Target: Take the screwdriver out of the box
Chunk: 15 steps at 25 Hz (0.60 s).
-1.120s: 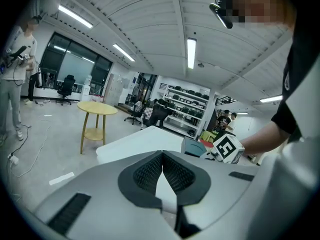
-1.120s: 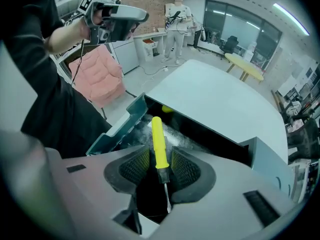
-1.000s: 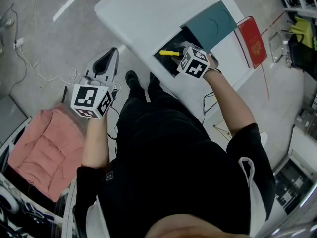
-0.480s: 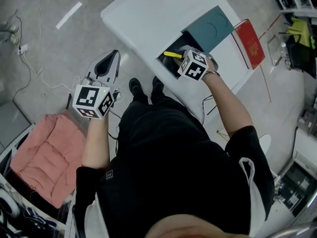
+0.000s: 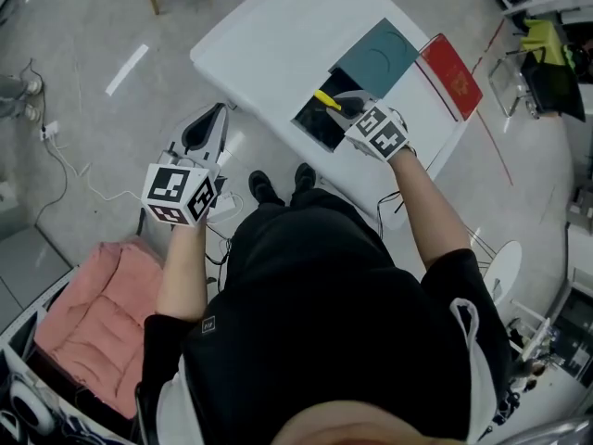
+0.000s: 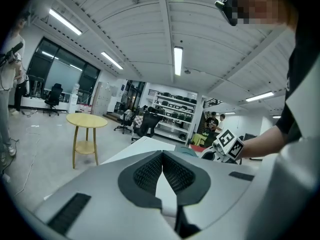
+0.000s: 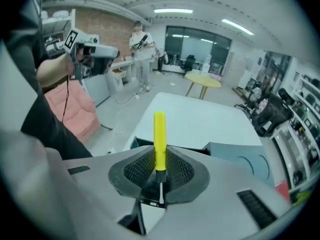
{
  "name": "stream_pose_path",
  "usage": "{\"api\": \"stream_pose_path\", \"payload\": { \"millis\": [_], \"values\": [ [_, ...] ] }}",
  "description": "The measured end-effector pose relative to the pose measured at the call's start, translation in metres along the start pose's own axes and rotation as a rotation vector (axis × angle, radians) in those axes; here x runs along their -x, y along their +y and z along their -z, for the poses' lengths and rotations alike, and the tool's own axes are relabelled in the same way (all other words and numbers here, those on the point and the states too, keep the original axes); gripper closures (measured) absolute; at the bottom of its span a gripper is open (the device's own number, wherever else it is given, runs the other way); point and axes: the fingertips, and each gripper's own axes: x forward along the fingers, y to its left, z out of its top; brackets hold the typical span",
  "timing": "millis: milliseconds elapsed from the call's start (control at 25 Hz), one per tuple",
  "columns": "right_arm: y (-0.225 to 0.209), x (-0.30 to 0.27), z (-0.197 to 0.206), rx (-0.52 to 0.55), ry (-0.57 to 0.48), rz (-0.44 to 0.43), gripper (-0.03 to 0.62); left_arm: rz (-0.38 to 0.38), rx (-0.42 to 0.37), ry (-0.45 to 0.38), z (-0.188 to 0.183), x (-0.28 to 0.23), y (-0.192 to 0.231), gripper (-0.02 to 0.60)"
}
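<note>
- Right gripper [image 7: 159, 160]: jaws have just been closing; the ribbed pads now pinch a yellow-handled screwdriver [image 7: 159, 134] low on its handle. The handle points out past the tips and the thin metal shaft runs back between the jaws.
- Head view: the screwdriver is over the far corner of the open dark box [image 5: 315, 128], next to the flat teal lid [image 5: 378, 56]. Both lie on the white table [image 5: 278, 35].
- A flat red folder [image 5: 452, 74] lies beside the lid, at the table's right edge.
- Left gripper [image 5: 213, 117]: held off the table's near-left side, over the grey floor. Its pads are pressed together at the tips with nothing between them.
- A pink cushion [image 5: 83, 323] lies on the floor at lower left.
</note>
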Motion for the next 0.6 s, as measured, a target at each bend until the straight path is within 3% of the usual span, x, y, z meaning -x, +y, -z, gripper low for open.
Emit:
{"api": "stream_pose_path", "payload": {
  "millis": [240,600],
  "values": [
    [-0.013,0.042,-0.006,-0.239,-0.220,0.019,0.516,0.049,-0.007,0.005,-0.004,-0.009,-0.021,0.571],
    [-0.012,0.102,0.013,-0.304,-0.376,0.019,0.516,0.051,-0.052,-0.001,-0.017,-0.022,-0.072,0.571]
  ]
}}
